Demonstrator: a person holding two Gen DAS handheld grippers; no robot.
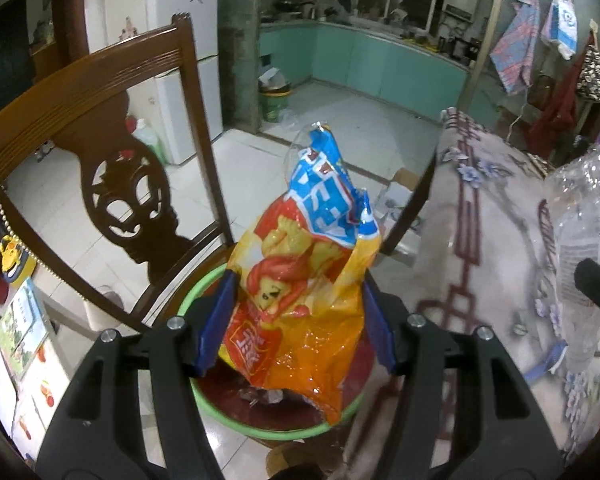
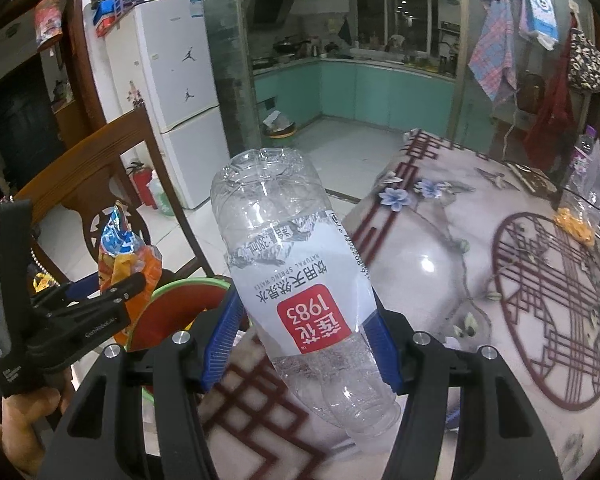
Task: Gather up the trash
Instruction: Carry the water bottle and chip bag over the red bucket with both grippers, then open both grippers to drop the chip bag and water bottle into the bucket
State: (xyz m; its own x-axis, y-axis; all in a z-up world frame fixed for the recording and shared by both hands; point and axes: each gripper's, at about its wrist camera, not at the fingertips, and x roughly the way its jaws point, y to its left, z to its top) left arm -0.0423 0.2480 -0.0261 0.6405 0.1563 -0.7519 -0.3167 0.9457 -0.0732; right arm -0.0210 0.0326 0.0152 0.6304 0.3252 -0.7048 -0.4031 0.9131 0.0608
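My left gripper [image 1: 298, 320], black with blue pads, shows at bottom centre with an orange, yellow and blue snack bag [image 1: 300, 280] bearing a red cartoon lion. Below it sits a green-rimmed basin [image 1: 260, 430] with a red inside. At the centre of the right view, my clear bottle [image 2: 300, 280] has a white label with a red patch. The tablecloth [image 2: 480, 280] at right is pale with dark red latticework and blue flowers.

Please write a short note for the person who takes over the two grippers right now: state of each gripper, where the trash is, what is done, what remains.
Left gripper: shut on the orange snack bag, held over the green-rimmed basin beside the table.
Right gripper: shut on the empty water bottle, above the table edge, right of the basin.
Done: both items picked up.
Left: release both into the basin; a clear bag with yellow bits remains on the table.
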